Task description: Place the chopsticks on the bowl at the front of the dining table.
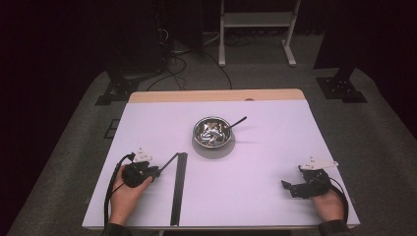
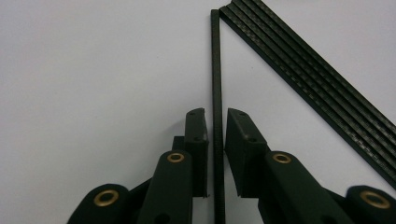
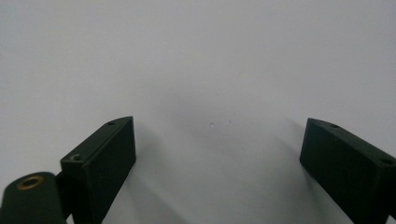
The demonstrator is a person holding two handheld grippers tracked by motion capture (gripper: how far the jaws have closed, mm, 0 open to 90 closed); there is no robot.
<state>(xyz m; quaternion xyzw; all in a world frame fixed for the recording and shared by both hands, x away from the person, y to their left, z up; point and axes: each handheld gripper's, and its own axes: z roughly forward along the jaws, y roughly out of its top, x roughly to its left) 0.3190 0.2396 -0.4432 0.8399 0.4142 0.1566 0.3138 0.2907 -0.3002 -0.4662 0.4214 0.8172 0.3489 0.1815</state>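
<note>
The left tool (image 1: pixel 156 172) sits at about eight o'clock on the white bench (image 1: pixel 275 162), held in the person's left hand (image 1: pixel 129 194). Its jaws are nearly together, with a single thin black rod (image 2: pixel 216 93) running straight between them. In the left gripper view the rod passes up the narrow gap from the bottom edge to the top; the pads stand right against it on either side, though whether they actually press on it cannot be told.

Just beside that rod, toward three o'clock from it, lies a bundle of black rods (image 1: pixel 179 187), side by side and flat on the bench. In the high view the single rod slants from the left tool up to the far end of the bundle, where the two nearly touch.

The right tool (image 1: pixel 289 188) rests at about four o'clock on the bench in the right hand (image 1: pixel 330 204), well apart from the rods. Its jaws stand wide apart over bare bench surface.

Near the bench's middle, toward twelve o'clock, stands a metal bowl (image 1: pixel 212 132) with a spoon (image 1: pixel 236 122) leaning out of it.
</note>
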